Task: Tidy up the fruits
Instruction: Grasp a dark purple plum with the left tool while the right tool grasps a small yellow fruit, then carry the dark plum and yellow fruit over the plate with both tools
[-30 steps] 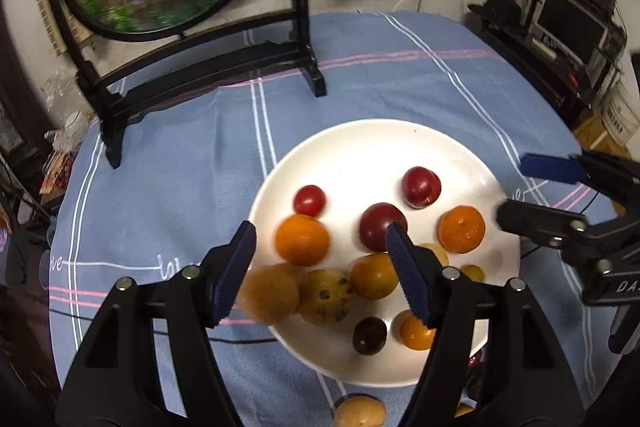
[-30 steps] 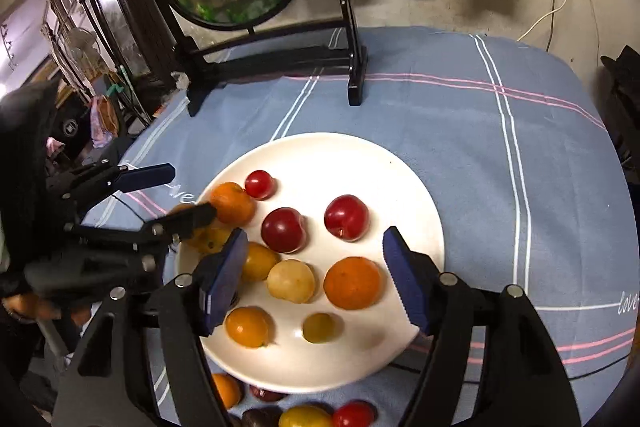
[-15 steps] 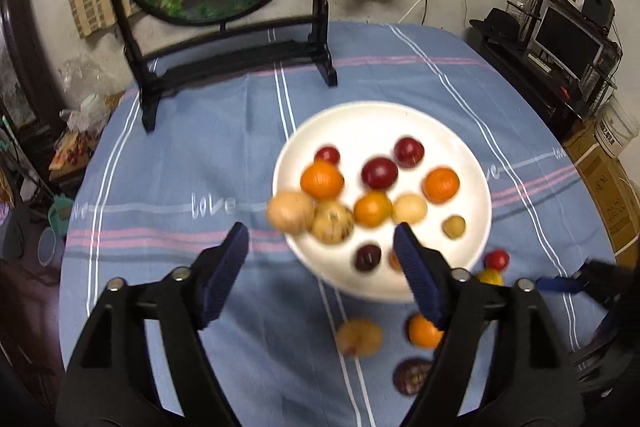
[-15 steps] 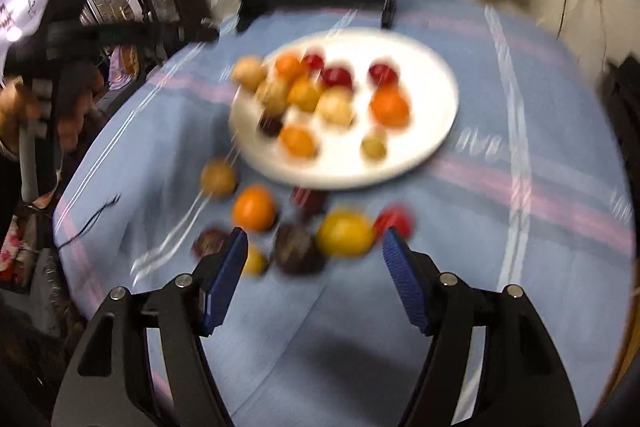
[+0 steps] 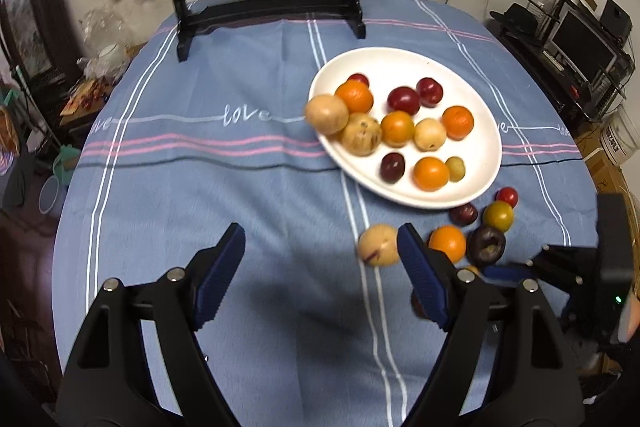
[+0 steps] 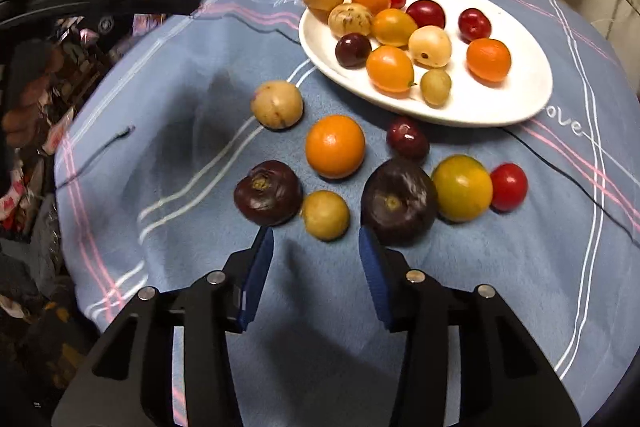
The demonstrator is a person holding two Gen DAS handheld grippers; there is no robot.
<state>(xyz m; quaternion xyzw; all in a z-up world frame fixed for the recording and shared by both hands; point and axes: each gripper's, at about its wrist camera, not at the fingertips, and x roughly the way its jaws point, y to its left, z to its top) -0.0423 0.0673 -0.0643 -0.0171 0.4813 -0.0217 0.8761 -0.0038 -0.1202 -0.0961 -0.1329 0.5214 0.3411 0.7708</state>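
From your left wrist view, the left gripper (image 5: 322,271) has its fingers spread wide, having just opened a bit more, with nothing between them, only bare blue striped cloth on the tabletop (image 5: 248,187). The white oval plate (image 5: 476,187) of mixed fruit sits ahead and to the right. The loose fruit lies off past your right-side finger, the pale tan round fruit (image 5: 377,245) peeking out just beside it.

From your right wrist view, the right gripper (image 6: 316,239) has its fingers partway in, having just been closing, but they aren't clamped on anything. The small yellow-green round fruit (image 6: 325,215) sits straight ahead, just beyond the fingertips and lined up with the gap. A dark purple round fruit (image 6: 268,193) flanks it on the left and a bigger dark purple fruit (image 6: 398,201) on the right. So I'd say your right hand is way nearer for this one. It's round, so no axis to fuss over.
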